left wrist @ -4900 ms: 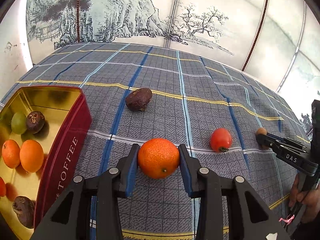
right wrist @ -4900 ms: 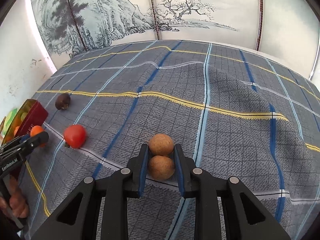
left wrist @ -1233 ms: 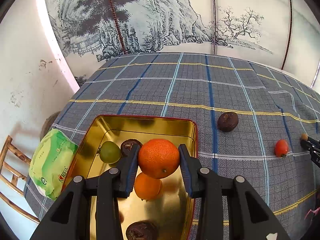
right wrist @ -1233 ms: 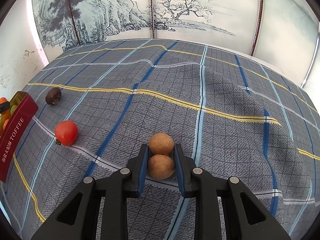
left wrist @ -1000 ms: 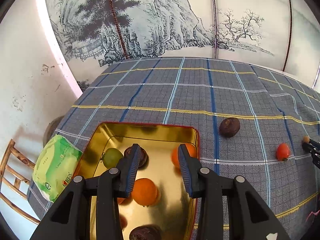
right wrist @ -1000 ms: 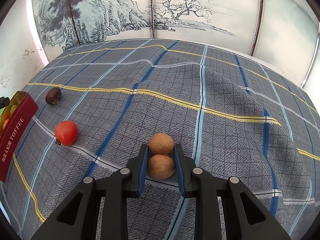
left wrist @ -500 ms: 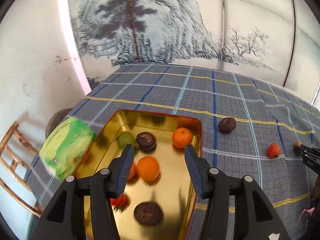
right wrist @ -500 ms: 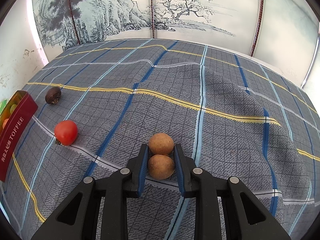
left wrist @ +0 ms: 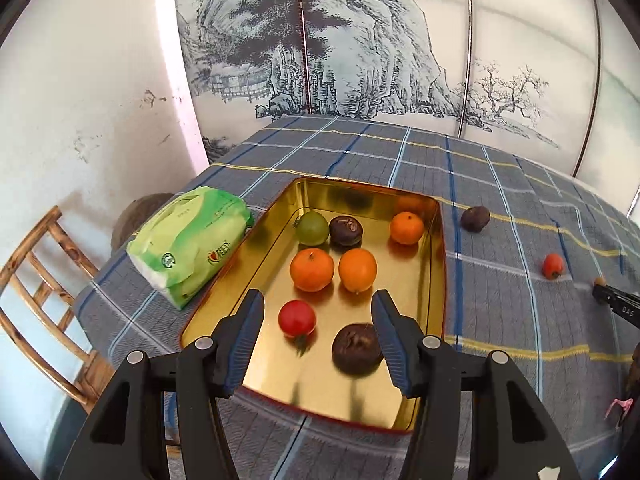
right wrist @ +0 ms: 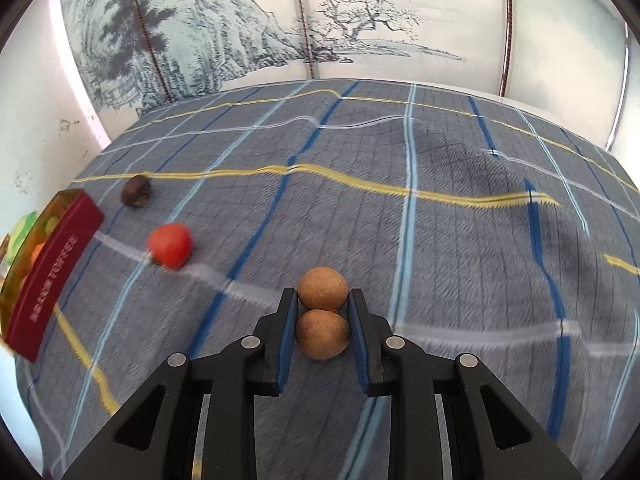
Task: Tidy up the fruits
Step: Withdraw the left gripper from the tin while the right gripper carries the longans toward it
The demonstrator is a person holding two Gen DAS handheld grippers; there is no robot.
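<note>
A gold tin with red sides (left wrist: 434,208) holds three oranges, among them one at the far right (left wrist: 406,227), a green fruit (left wrist: 312,225), a red tomato (left wrist: 297,318) and two dark brown fruits. My left gripper (left wrist: 318,330) is open and empty above the tin's near end. My right gripper (right wrist: 322,330) is shut on a pair of tan round fruits (right wrist: 322,334) just above the cloth. A red tomato (right wrist: 170,245) and a dark brown fruit (right wrist: 136,189) lie on the cloth to its left, before the tin (right wrist: 52,264).
A green tissue pack (left wrist: 188,240) lies left of the tin near the table's edge. A wooden chair (left wrist: 44,300) stands below left. The plaid cloth (right wrist: 460,240) has raised folds. A painted screen stands behind the table.
My left gripper carried an orange over the tin, opened and dropped it at the far right, then rose and drew back. The right view now shifts and blurs, its grip unchanged.
</note>
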